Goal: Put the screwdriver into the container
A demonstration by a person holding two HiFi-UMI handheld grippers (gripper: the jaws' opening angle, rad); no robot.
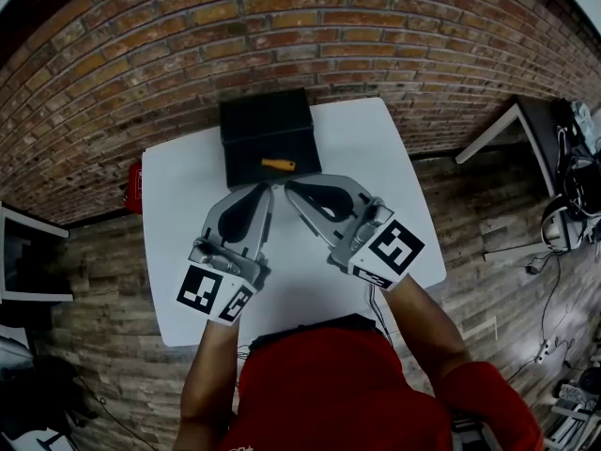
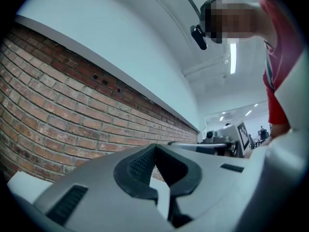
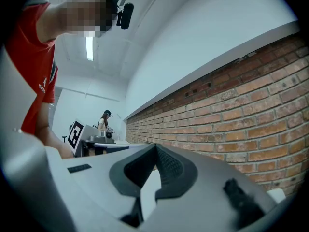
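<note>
In the head view an orange-handled screwdriver (image 1: 278,164) lies in the open black container (image 1: 268,120) at the far edge of the white table (image 1: 178,214). My left gripper (image 1: 266,189) and right gripper (image 1: 289,188) point at each other just in front of the container, their tips almost touching. Both are shut with nothing between the jaws. The left gripper view shows its dark pads (image 2: 140,166) closed to a point against the brick wall, with the right gripper's marker cube (image 2: 241,135) beyond. In the right gripper view the pads (image 3: 169,166) also meet at the tip.
A brick wall (image 1: 282,26) runs close behind the table. A small red object (image 1: 134,186) sits off the table's left edge. A white desk (image 1: 512,125) and cables with headphones (image 1: 563,224) stand at the right. A person (image 3: 105,120) stands far off in the room.
</note>
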